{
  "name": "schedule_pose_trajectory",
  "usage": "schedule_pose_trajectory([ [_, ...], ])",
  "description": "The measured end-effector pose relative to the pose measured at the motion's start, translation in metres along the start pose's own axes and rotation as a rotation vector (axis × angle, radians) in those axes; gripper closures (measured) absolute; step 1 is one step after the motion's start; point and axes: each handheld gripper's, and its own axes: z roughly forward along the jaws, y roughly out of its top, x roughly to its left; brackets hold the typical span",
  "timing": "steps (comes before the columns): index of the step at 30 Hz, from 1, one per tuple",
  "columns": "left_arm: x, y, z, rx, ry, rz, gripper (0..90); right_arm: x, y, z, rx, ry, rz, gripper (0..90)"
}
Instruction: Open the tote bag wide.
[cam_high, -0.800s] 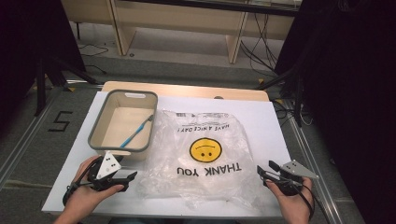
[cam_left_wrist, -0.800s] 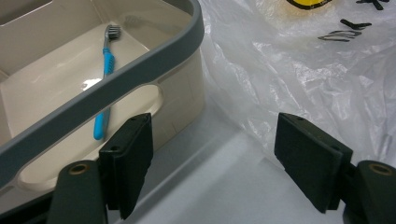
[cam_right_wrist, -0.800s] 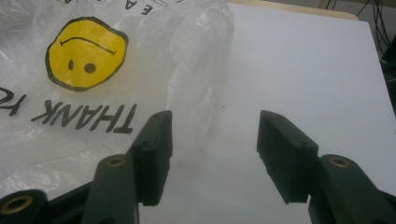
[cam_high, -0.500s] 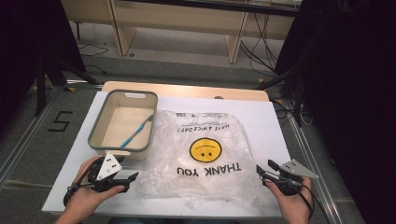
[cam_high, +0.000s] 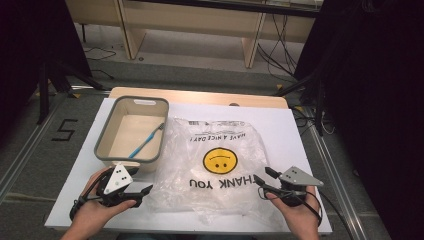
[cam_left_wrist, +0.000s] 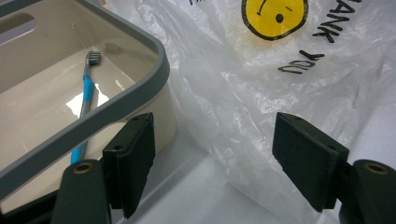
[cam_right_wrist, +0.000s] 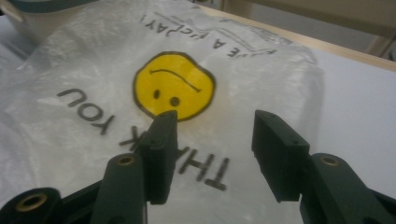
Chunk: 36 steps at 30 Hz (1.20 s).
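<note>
A clear plastic bag (cam_high: 215, 160) with a yellow smiley and "THANK YOU" print lies flat on the white table top (cam_high: 280, 125). Left of it stands a beige tub with a grey rim (cam_high: 102, 156), and a blue toothbrush (cam_high: 146, 141) lies inside. My left gripper (cam_high: 145, 190) rests at the tub's near corner, open, pointing at the bag's left edge (cam_left_wrist: 219, 135). My right gripper (cam_high: 260, 185) hovers open over the bag's near right part, with the smiley (cam_right_wrist: 173, 85) just beyond its jaws. The left gripper view shows the toothbrush (cam_left_wrist: 86, 93) in the tub (cam_left_wrist: 130, 93).
The white top ends close to my hands at the front edge (cam_high: 200, 231). A wooden board (cam_high: 200, 96) borders the far side. Bare white surface (cam_high: 295, 145) lies right of the bag. Beyond the table are wooden bench legs (cam_high: 252, 45) and floor cables.
</note>
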Motion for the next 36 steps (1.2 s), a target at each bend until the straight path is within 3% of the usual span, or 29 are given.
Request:
schedule_pose_trajectory([
  [7, -0.009, 0.006, -0.001, -0.008, -0.023, 0.023, 32.4, 0.025, 0.006, 0.019, 0.051, 0.133, -0.078, 55.3],
  [9, -0.010, 0.007, -0.001, -0.008, -0.027, 0.024, 33.7, 0.034, 0.005, 0.029, 0.104, 0.164, -0.102, 55.4],
  [15, -0.014, 0.011, -0.003, -0.009, -0.040, 0.036, 36.0, 0.044, 0.003, 0.037, 0.137, 0.213, -0.117, 55.4],
  [18, -0.018, 0.013, -0.003, -0.012, -0.061, 0.038, 39.1, 0.053, 0.004, 0.039, 0.147, 0.272, -0.135, 56.3],
  [19, -0.019, 0.014, -0.003, -0.007, -0.068, 0.042, 39.1, 0.053, 0.004, 0.039, 0.147, 0.272, -0.135, 56.3],
  [22, -0.024, 0.016, -0.002, -0.002, -0.097, 0.043, 45.7, 0.066, 0.004, 0.048, 0.188, 0.320, -0.176, 56.9],
  [31, -0.040, 0.026, -0.004, 0.001, -0.166, 0.083, 56.2, 0.079, 0.000, 0.064, 0.282, 0.356, -0.228, 64.1],
  [36, -0.051, 0.032, -0.007, -0.004, -0.196, 0.109, 63.1, 0.080, -0.002, 0.067, 0.321, 0.364, -0.253, 77.3],
])
